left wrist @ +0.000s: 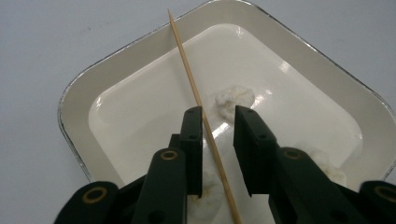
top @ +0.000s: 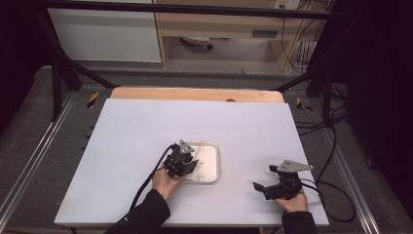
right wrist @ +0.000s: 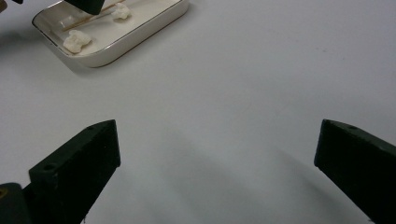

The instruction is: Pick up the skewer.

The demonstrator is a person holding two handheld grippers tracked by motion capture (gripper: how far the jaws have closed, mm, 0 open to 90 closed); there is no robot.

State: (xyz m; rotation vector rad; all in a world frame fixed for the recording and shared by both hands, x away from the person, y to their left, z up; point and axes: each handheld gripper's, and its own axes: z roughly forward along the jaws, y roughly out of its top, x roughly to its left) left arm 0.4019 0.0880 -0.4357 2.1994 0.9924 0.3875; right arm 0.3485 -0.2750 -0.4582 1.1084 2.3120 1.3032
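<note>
My left gripper [left wrist: 218, 116] hangs over the shallow white rectangular dish with a thin metallic rim [left wrist: 74, 116], its two black jaws narrowed around a thin, pale wooden skewer [left wrist: 191, 79]. The stick runs up between the jaws and lies right along the inner face of the left-hand one, while a clear gap separates it from the other jaw, so the jaws are not yet pressing on it. The skewer slants across the dish, its far tip reaching out over the rim. In the left gripper view, a small white, crumbly lump [left wrist: 235, 99] sits on the dish floor just past my jaw tips, another lies below the jaws [left wrist: 208, 193], and a third rests near the right-hand jaw [left wrist: 329, 168]. From the high view, my left gripper [top: 181, 163] overlaps the left part of the dish [top: 209, 168], which sits near the middle of the pale grey table top [top: 146, 126]. My right gripper [top: 272, 187] rests well apart, to the right near the table's front edge, with its jaws spread wide over bare table and nothing between them.
</note>
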